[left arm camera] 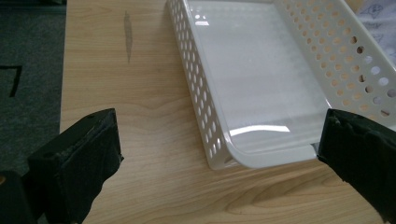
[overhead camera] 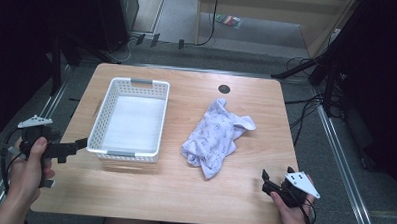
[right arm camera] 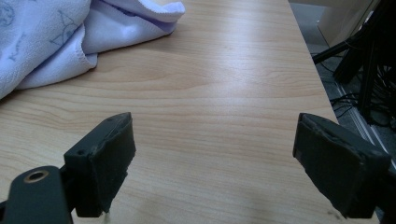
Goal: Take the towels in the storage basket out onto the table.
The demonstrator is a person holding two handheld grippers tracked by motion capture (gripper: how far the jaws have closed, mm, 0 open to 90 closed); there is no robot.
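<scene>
We hold the left tool (overhead camera: 80, 144) released at the near left corner of the basket (overhead camera: 132, 84), its jaws straddling that corner. The right tool (overhead camera: 265, 182), also released, sits near right; the cloth (overhead camera: 215, 135) lies far-left of it on the tabletop (overhead camera: 148, 190).

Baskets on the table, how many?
1. The white perforated basket sits on the table's left half, empty, beside the crumpled cloth; the left gripper is at its near-left corner.

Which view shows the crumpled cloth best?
The high view: the whole cloth lies in sight on the table, right of the basket. The right gripper view catches one edge of it; the left gripper view, a corner.
</scene>
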